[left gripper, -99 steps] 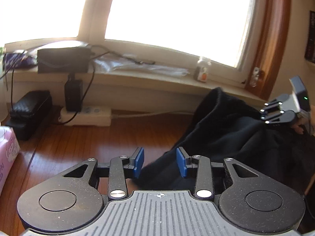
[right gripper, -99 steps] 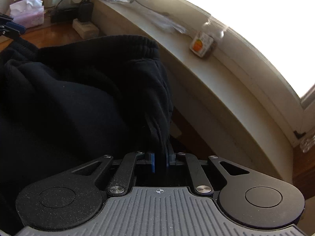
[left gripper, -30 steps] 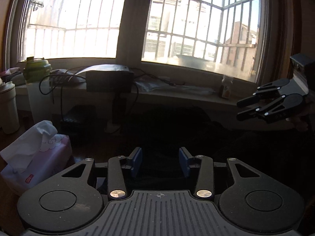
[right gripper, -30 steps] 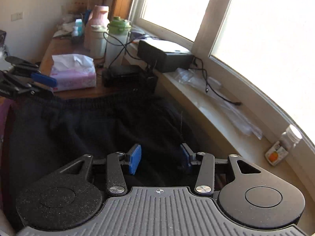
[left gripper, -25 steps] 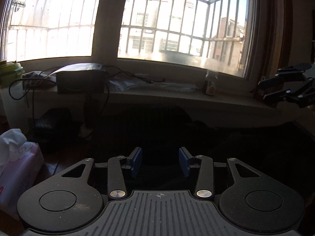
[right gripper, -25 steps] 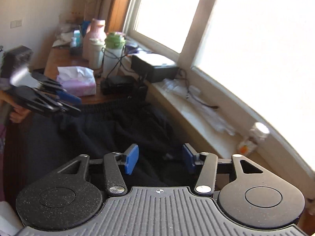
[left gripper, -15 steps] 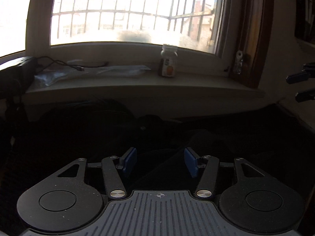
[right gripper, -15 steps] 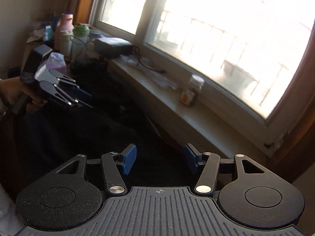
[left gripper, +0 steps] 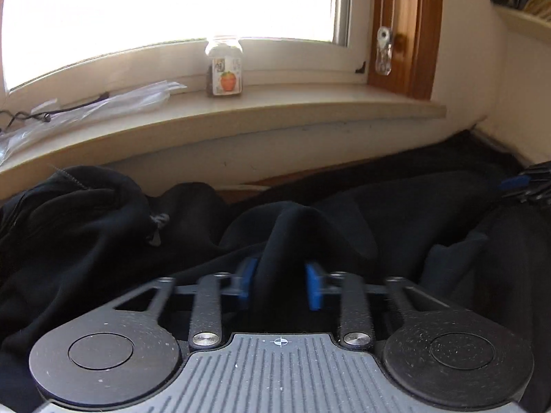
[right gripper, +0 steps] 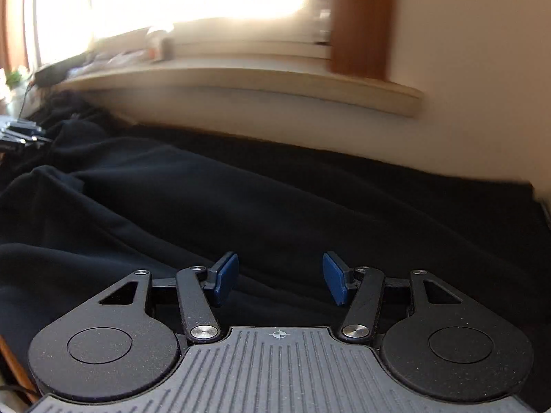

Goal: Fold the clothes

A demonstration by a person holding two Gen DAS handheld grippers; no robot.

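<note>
Black trousers lie spread and rumpled on the wooden table under the windowsill. My left gripper has its blue pads around a raised ridge of the black cloth, with the jaws partly closed and motion-blurred. My right gripper is open just above a flat stretch of the same trousers and holds nothing. The right gripper's tips show at the right edge of the left wrist view. The left gripper shows at the left edge of the right wrist view.
A pale windowsill runs behind the cloth. On it stand a small jar with an orange label and clear plastic bags with a cable. A brown wooden window frame and a cream wall close the right side.
Both grippers have swung to the right along the sill and dropped low onto the trousers. The left jaws have narrowed around a cloth ridge. The right gripper let go of the cloth earlier and stays open.
</note>
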